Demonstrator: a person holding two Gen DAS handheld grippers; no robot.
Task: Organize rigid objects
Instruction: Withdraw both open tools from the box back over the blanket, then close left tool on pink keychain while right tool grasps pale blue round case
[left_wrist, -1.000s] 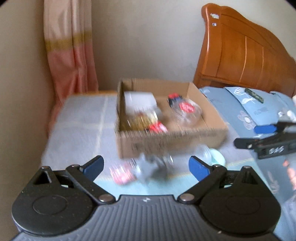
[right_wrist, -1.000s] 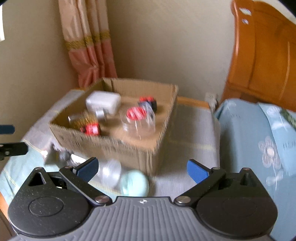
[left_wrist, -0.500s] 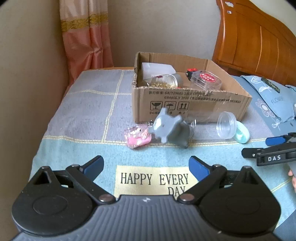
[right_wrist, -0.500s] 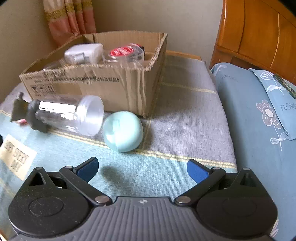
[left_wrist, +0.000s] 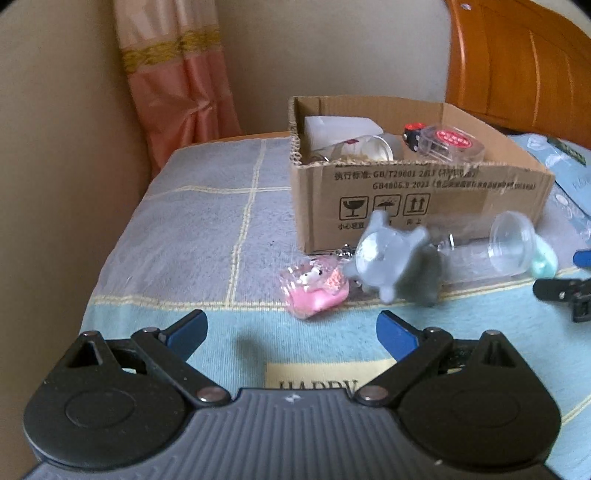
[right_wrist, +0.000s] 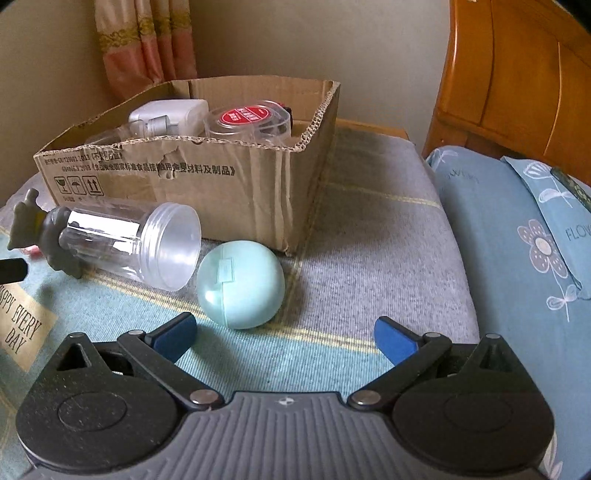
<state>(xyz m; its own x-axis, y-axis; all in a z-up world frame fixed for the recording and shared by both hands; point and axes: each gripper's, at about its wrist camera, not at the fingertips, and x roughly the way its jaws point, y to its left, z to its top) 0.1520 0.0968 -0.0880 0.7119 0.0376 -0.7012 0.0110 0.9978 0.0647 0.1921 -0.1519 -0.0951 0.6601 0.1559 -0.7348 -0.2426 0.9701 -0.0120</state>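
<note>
A cardboard box (left_wrist: 417, 216) (right_wrist: 207, 184) stands on the blanket with a white adapter (right_wrist: 173, 114), a red-lidded clear container (right_wrist: 247, 120) and other items inside. In front of it lie a pink toy packet (left_wrist: 314, 286), a grey figurine (left_wrist: 395, 260) (right_wrist: 33, 232), a clear jar on its side (right_wrist: 136, 243) (left_wrist: 506, 245) and a mint-green ball (right_wrist: 240, 284). My left gripper (left_wrist: 291, 330) is open and empty, just short of the pink packet. My right gripper (right_wrist: 284, 334) is open and empty, just short of the ball; it shows at the right edge of the left wrist view (left_wrist: 565, 288).
A "HAPPY EVERY DAY" label (right_wrist: 20, 328) is sewn on the blanket. A wooden headboard (right_wrist: 517, 85) and a blue floral pillow (right_wrist: 517, 236) are to the right. A pink curtain (left_wrist: 177, 88) and beige wall are behind and left.
Both grippers have come lower and closer to the objects in front of the box. The pink packet, figurine and green ball now appear larger. Both stay open.
</note>
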